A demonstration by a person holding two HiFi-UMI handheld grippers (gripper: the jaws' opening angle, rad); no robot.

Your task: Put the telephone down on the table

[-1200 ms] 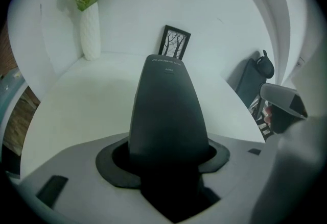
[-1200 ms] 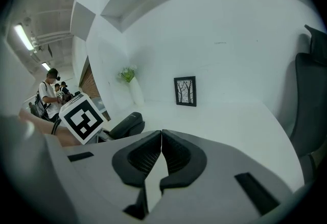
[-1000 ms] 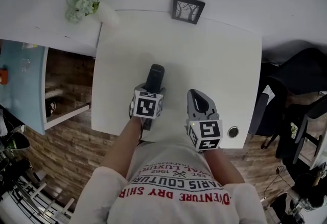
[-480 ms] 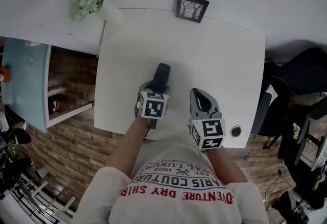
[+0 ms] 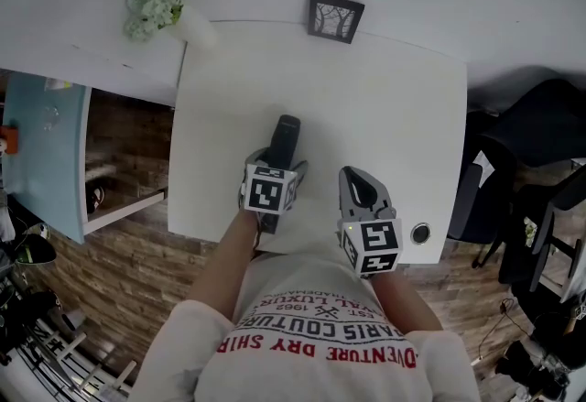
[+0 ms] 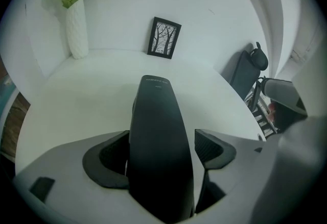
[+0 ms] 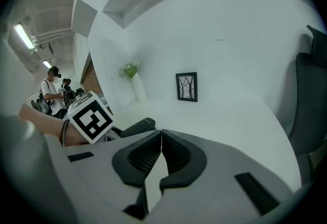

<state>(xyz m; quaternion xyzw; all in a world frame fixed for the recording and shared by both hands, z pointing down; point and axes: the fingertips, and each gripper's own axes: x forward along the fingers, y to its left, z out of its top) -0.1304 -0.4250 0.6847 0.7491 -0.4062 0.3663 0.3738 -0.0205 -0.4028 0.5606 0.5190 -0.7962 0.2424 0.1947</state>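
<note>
The black telephone point(image 5: 284, 139) lies lengthwise on the white table point(image 5: 385, 107), pointing away from me. My left gripper point(image 5: 277, 164) straddles its near end, and its jaws are opening. In the left gripper view the telephone point(image 6: 158, 136) fills the space between the pads, and a gap shows between it and the right pad point(image 6: 212, 147). My right gripper point(image 5: 359, 191) hovers to the right of the telephone, near the table's front edge. In its own view the right gripper point(image 7: 161, 147) is shut with nothing in it, and the telephone point(image 7: 137, 126) lies off to its left.
A small black picture frame point(image 5: 335, 17) stands at the table's far edge. A white vase of pale flowers point(image 5: 163, 6) is at the far left corner. A round cable grommet point(image 5: 420, 233) sits at the front right corner. A black chair point(image 5: 536, 139) stands to the right.
The left jaws have spread apart from the telephone's sides. Both grippers and the telephone stay in nearly the same place.
</note>
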